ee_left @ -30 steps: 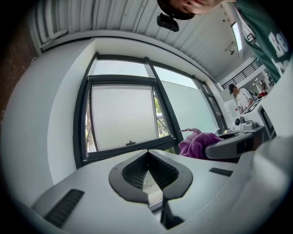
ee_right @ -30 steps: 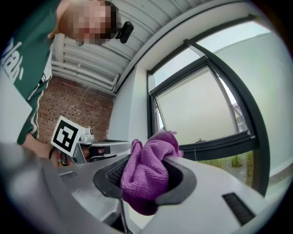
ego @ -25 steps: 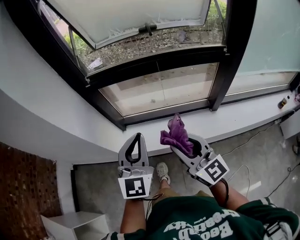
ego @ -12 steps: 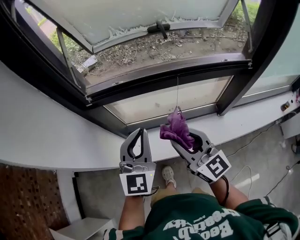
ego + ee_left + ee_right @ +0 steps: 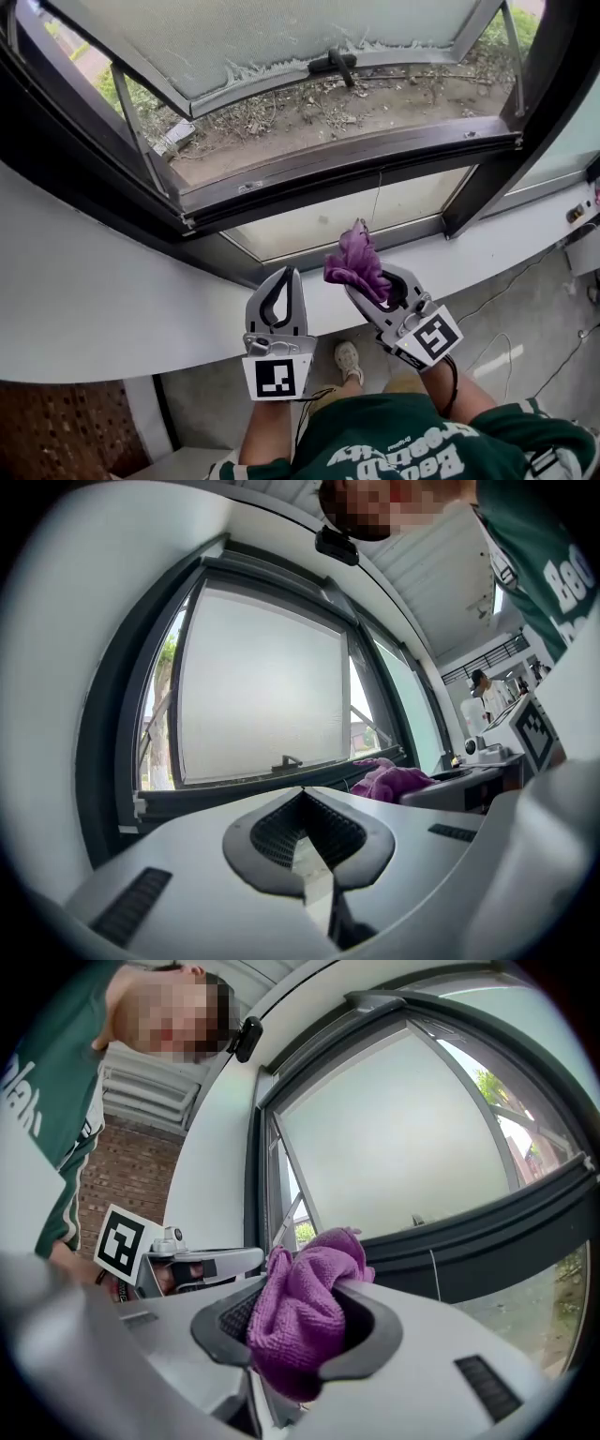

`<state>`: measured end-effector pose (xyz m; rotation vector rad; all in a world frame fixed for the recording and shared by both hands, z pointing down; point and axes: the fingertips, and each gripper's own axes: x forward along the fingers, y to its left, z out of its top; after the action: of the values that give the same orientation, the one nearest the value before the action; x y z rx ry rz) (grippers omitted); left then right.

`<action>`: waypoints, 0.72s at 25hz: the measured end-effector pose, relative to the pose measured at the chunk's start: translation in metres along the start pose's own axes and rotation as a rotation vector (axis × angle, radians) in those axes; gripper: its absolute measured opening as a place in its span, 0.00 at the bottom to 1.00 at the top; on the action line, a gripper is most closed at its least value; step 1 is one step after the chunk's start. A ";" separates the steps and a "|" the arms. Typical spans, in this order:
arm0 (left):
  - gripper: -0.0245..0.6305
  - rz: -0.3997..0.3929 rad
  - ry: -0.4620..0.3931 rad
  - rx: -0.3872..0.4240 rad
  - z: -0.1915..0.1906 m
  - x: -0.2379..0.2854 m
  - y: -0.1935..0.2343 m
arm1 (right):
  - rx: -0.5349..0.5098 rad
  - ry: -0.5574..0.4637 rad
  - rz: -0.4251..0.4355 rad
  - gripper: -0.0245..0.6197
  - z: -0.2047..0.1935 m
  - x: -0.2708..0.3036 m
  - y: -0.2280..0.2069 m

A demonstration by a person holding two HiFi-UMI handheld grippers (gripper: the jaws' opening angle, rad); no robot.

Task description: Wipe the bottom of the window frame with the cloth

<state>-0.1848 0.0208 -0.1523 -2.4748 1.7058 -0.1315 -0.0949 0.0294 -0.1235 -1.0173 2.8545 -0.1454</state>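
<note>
A bunched purple cloth (image 5: 355,260) sticks up from my right gripper (image 5: 364,274), which is shut on it; the same cloth (image 5: 302,1316) fills the jaws in the right gripper view. My left gripper (image 5: 284,274) hangs beside it, a hand's width to the left, shut and empty, its tips meeting (image 5: 302,797). Both hover over the white sill (image 5: 103,300), short of the dark bottom bar of the window frame (image 5: 356,159). The cloth (image 5: 388,781) also shows at the right in the left gripper view.
The window sash (image 5: 281,37) is swung outward, its handle (image 5: 335,64) at the lower edge, with bare ground and dry plants outside. A fixed pane (image 5: 356,211) sits below the bar. A dark post (image 5: 506,178) stands at the right, and grey floor (image 5: 525,328) lies below.
The window frame and sill have come closer and lower in the head view. Both grippers now hang over the sill instead of the floor, with their grip unchanged.
</note>
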 end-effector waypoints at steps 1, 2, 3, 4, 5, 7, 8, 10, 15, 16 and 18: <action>0.04 0.000 -0.004 0.000 -0.003 0.002 0.004 | -0.003 0.006 -0.002 0.27 -0.002 0.005 -0.002; 0.04 0.001 -0.005 0.000 -0.008 0.005 0.008 | -0.002 0.010 -0.003 0.27 -0.004 0.009 -0.003; 0.04 0.001 -0.002 -0.004 -0.013 0.007 0.011 | 0.005 0.011 -0.002 0.27 -0.006 0.011 -0.004; 0.04 0.001 0.004 -0.009 -0.018 0.008 0.012 | 0.013 0.010 0.001 0.27 -0.007 0.013 -0.004; 0.04 0.003 0.010 -0.014 -0.023 0.009 0.013 | 0.019 0.011 0.006 0.27 -0.008 0.014 -0.004; 0.04 0.021 0.018 -0.024 -0.033 0.007 0.015 | 0.019 0.028 0.024 0.27 -0.015 0.014 -0.004; 0.04 0.032 0.024 -0.024 -0.038 0.007 0.016 | 0.017 0.037 0.034 0.27 -0.020 0.015 -0.004; 0.04 0.052 0.032 -0.018 -0.046 0.009 0.019 | 0.014 0.046 0.052 0.27 -0.026 0.018 -0.007; 0.04 0.098 0.034 -0.059 -0.060 0.013 0.018 | -0.014 0.055 0.094 0.27 -0.042 0.031 -0.019; 0.04 0.108 0.047 -0.058 -0.065 0.011 0.019 | -0.005 0.057 0.108 0.27 -0.047 0.034 -0.018; 0.04 0.129 0.062 -0.058 -0.076 0.009 0.022 | 0.032 0.064 0.140 0.27 -0.059 0.039 -0.017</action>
<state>-0.2129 0.0001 -0.0809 -2.4159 1.9145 -0.1490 -0.1216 -0.0054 -0.0658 -0.8177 2.9584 -0.2147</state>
